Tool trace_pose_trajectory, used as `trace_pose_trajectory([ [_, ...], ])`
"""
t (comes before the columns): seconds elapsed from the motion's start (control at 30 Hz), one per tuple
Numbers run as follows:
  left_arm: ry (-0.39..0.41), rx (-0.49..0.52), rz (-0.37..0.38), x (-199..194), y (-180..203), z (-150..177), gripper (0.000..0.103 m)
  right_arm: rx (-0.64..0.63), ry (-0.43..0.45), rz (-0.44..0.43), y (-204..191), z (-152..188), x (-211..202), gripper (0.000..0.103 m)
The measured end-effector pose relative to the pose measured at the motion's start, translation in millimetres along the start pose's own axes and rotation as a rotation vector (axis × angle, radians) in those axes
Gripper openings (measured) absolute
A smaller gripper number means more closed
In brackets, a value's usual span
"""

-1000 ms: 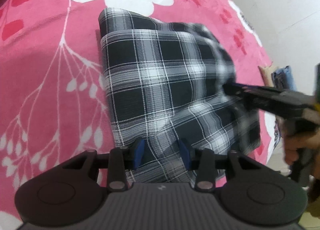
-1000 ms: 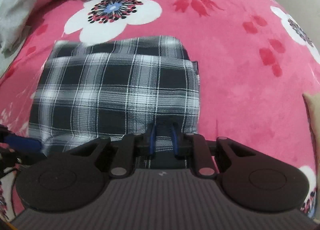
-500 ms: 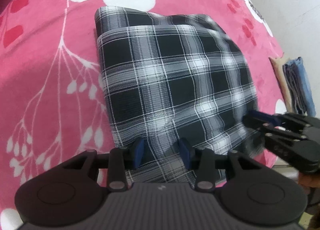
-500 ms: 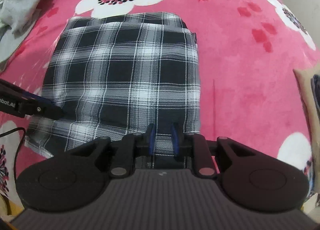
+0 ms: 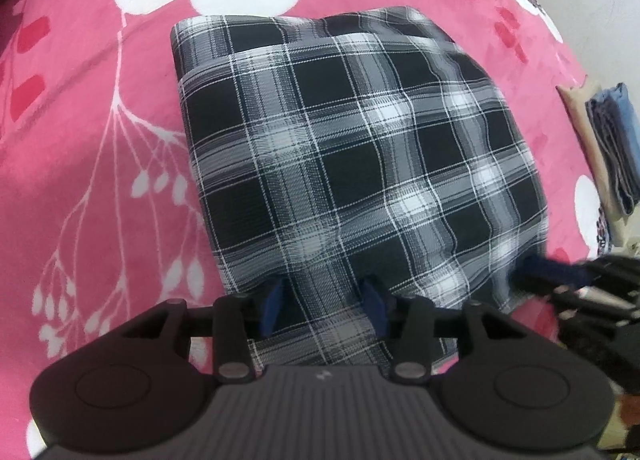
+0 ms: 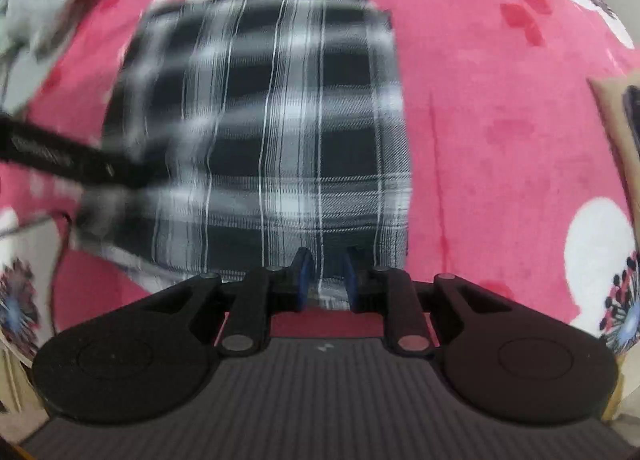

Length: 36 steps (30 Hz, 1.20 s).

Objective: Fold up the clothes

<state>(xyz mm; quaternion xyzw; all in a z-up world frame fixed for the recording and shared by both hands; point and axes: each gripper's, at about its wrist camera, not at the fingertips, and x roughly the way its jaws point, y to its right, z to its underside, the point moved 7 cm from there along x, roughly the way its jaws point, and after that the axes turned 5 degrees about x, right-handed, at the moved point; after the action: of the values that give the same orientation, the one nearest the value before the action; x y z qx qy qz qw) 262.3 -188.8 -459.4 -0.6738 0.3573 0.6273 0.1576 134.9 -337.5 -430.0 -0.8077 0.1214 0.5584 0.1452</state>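
Black-and-white plaid garment (image 5: 352, 163) lies folded; left tool (image 5: 323, 306) spread apart, right tool (image 6: 325, 280) clamped on its hem.

Left of cloth: bare pink blanket (image 5: 80, 163), open passage.
Centre: folded plaid cloth (image 5: 352, 163) fills the middle.
Near edge: left gripper (image 5: 323, 306) and right gripper (image 6: 323, 278) both sit over the hem, with little room between them.
Right: folded stack of clothes (image 5: 612, 147) lines the bed edge.
Far left corner: heap of loose garments (image 6: 36, 15).
Right of cloth: open blanket.
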Motion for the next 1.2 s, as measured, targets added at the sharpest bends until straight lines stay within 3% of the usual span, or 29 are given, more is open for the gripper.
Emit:
trace_pose_trajectory([
  [0.17,-0.02,0.016,-0.029,0.7,3.9,-0.8,0.048,0.014,0.072,-0.017,0.7,-19.9,-21.5,0.017],
  [0.57,-0.03,0.05,-0.079,0.8,11.4,1.9,0.05,-0.017,0.087,-0.04,2.1,-30.4,10.9,0.017],
  [1.2,-0.027,0.068,-0.107,-4.0,16.3,11.3,0.052,-0.046,0.084,-0.048,2.5,-28.8,20.1,0.017],
])
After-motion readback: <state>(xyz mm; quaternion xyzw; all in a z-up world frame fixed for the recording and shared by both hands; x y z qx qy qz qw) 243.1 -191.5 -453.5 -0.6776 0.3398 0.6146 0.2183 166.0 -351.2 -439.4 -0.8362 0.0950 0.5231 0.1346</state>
